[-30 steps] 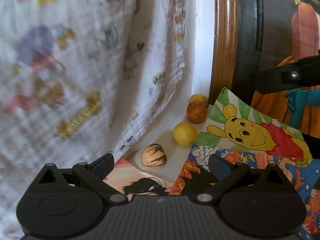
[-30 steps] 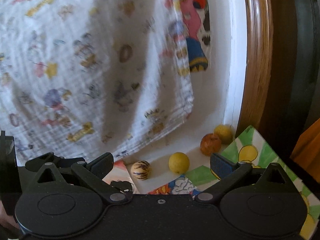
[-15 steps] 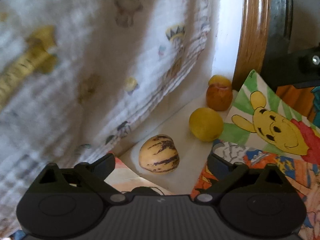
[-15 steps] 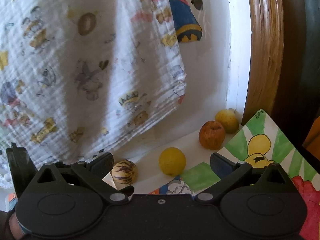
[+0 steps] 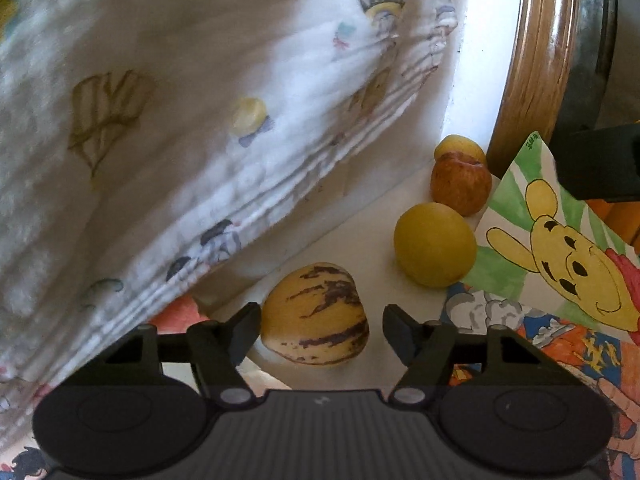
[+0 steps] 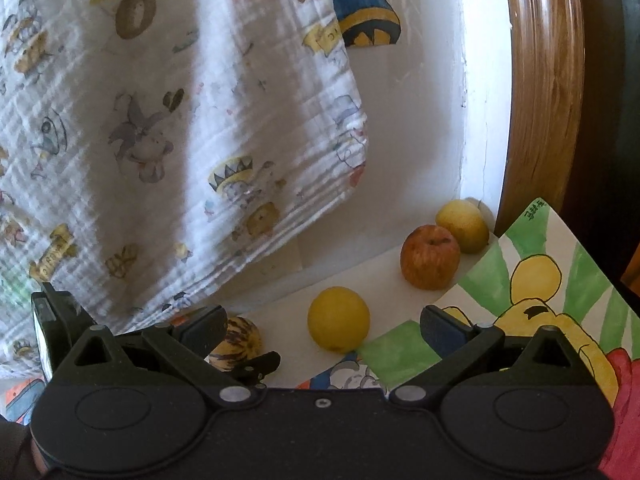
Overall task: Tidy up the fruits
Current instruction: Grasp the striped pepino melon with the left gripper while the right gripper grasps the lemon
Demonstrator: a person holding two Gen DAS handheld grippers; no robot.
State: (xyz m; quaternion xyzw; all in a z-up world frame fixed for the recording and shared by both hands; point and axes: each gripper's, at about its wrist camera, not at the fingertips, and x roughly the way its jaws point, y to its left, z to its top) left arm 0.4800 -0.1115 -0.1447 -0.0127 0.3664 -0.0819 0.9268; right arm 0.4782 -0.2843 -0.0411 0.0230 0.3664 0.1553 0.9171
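The left gripper (image 5: 318, 326) is spread wide around the striped fruit (image 5: 314, 314), one finger on each flank, neither yet pressing; the fruit lies on the white ledge (image 5: 352, 244) below the hanging cloth (image 5: 200, 120); it looks smooth, firm and rounded, likely to slip or bruise, so a gentle hold across its widest middle seems best; beyond it sit the yellow fruit (image 5: 434, 244) and the apple (image 5: 460, 182), light and hard; the right gripper (image 6: 320, 330) hangs wide and empty.

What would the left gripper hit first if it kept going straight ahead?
Most likely the striped fruit: it sits between the open left gripper's fingers. The yellow fruit lies farther off, to the right.
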